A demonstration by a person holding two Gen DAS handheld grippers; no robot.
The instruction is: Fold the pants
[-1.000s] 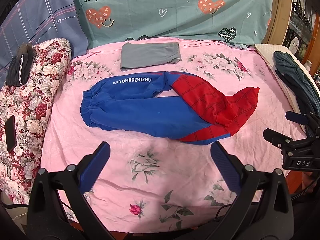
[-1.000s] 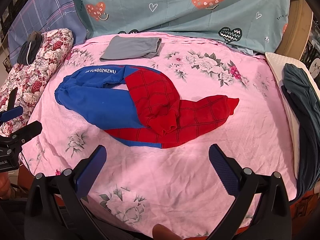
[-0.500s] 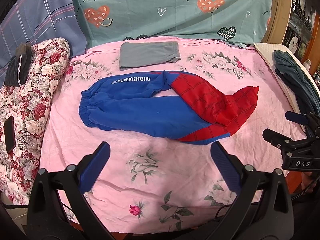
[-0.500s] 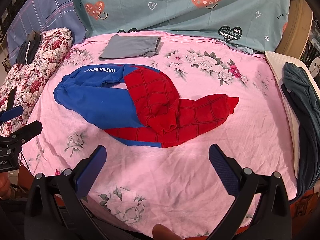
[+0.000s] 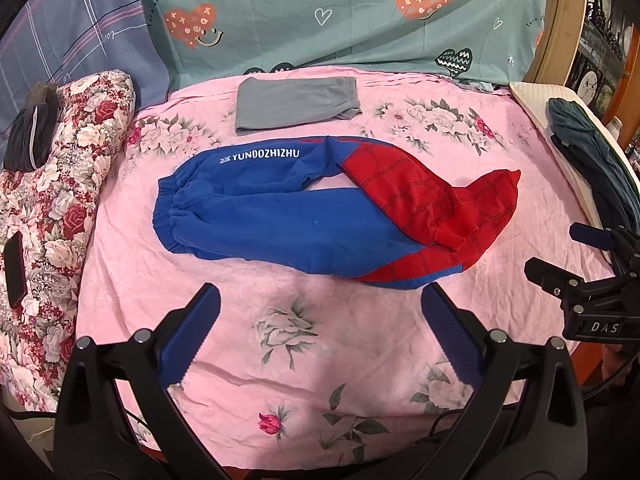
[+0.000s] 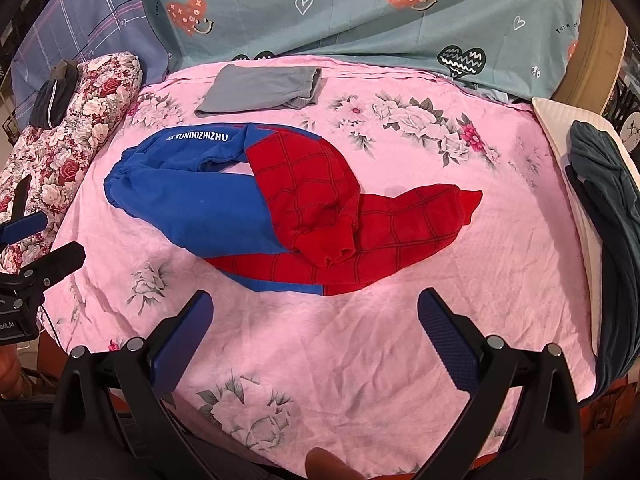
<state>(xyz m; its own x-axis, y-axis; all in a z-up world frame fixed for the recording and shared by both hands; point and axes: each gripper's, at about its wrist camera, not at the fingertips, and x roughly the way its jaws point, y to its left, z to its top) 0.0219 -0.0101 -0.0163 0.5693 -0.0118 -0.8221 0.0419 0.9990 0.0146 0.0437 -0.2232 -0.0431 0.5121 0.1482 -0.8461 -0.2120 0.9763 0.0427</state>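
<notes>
The blue and red pants (image 5: 320, 216) lie crumpled on the pink floral bed sheet (image 5: 296, 340), blue waistband end at the left, red legs bunched at the right; they also show in the right wrist view (image 6: 280, 216). My left gripper (image 5: 320, 312) is open and empty, hovering over the sheet just in front of the pants. My right gripper (image 6: 314, 312) is open and empty, in front of the red legs. Each gripper also shows at the edge of the other's view: the right one (image 5: 568, 260) and the left one (image 6: 44, 244).
Folded grey pants (image 5: 296, 104) lie behind the blue pair. A floral pillow (image 5: 52, 184) with a dark pouch (image 5: 30, 132) and a phone (image 5: 14, 272) lies at the left. A dark green garment (image 6: 604, 208) drapes over the right edge. A teal quilt (image 5: 340, 16) stands at the back.
Both views have shifted very slightly; the pants sit a touch farther left in the frames. The pants lie as before and both grippers stay open.
</notes>
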